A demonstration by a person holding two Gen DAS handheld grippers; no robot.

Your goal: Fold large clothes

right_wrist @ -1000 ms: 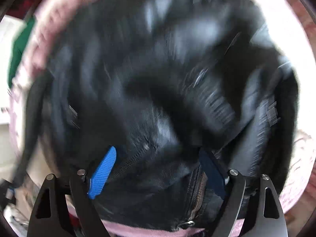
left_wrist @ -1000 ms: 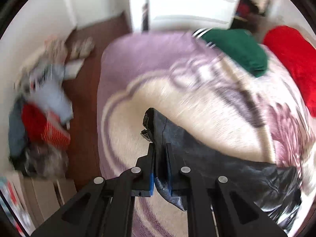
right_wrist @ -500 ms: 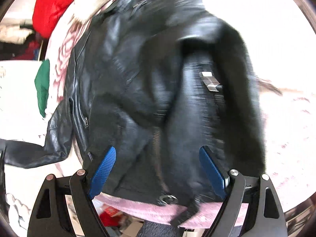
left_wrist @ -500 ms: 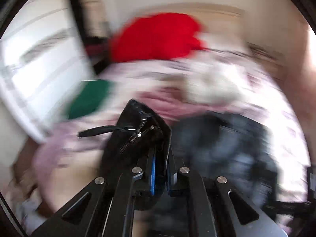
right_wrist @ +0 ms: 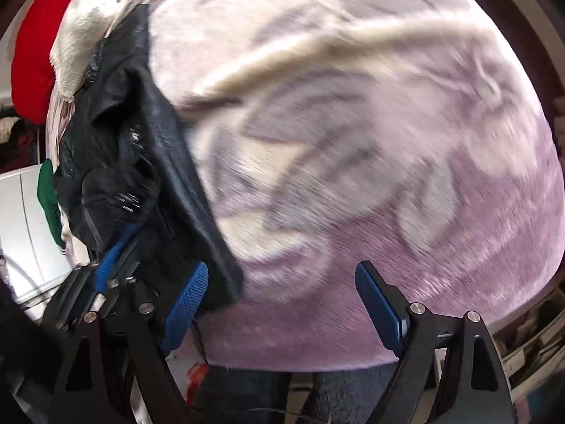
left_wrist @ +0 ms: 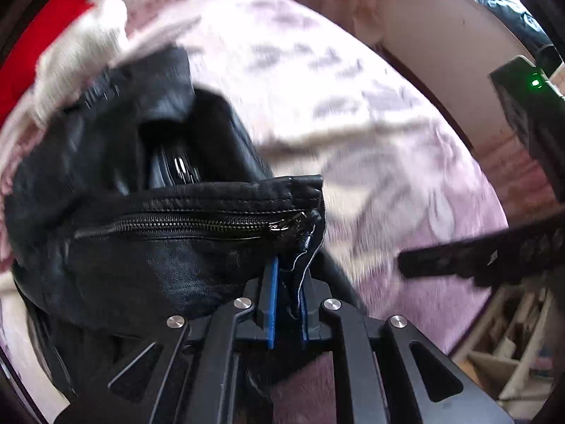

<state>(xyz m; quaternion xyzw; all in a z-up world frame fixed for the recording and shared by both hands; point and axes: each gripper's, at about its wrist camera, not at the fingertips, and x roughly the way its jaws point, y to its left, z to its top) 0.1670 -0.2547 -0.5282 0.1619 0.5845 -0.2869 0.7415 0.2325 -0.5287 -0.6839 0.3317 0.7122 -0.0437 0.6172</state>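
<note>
The left hand-held gripper (left_wrist: 286, 300) is clenched on the zipped edge of the black leather jacket (left_wrist: 148, 247) and has carried that edge across the bed's purple blanket (left_wrist: 388, 148): a second ago the jacket trailed flat behind it, now it bunches up in a doubled heap toward the red pillow (right_wrist: 31, 53) and white towel (right_wrist: 81, 42). The right hand-held gripper (right_wrist: 282, 300) has slid off the jacket and hangs released over bare blanket, the jacket just beside its left finger. I'd say a first fold-over is under way, still untidy
</note>
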